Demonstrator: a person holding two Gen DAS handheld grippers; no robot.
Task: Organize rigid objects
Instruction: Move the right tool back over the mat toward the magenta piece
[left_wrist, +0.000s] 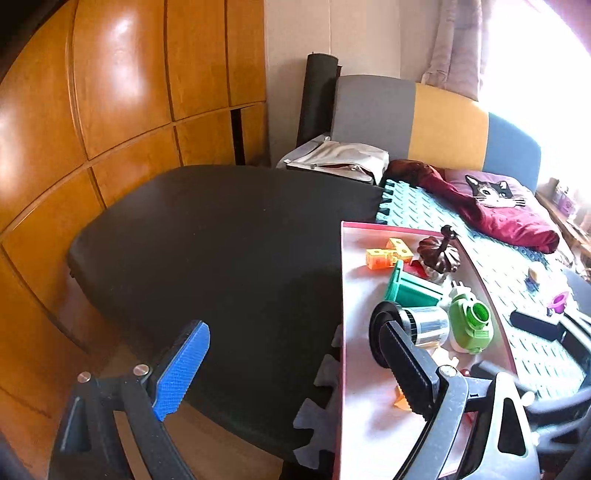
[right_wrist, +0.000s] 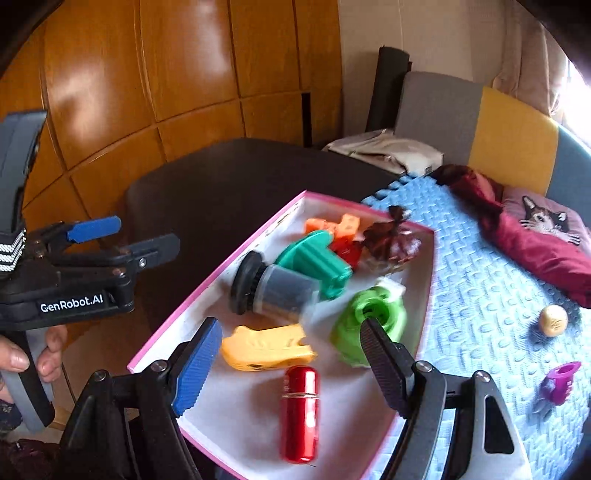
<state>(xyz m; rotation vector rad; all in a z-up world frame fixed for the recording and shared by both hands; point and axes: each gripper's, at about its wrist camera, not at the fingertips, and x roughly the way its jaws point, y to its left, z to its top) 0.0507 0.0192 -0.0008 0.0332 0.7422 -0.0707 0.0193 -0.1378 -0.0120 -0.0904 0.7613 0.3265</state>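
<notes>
A pink-rimmed white box holds a black-capped jar, a teal plastic piece, a green and white plug-in device, orange blocks, a dark brown ornament, a yellow piece and a red metal cylinder. My right gripper is open and empty above the red cylinder. My left gripper is open and empty at the box's left edge.
The box lies on a blue foam mat next to a black pad. On the mat are a round beige ball, a purple piece and a maroon cat cushion. Wooden cabinets stand behind.
</notes>
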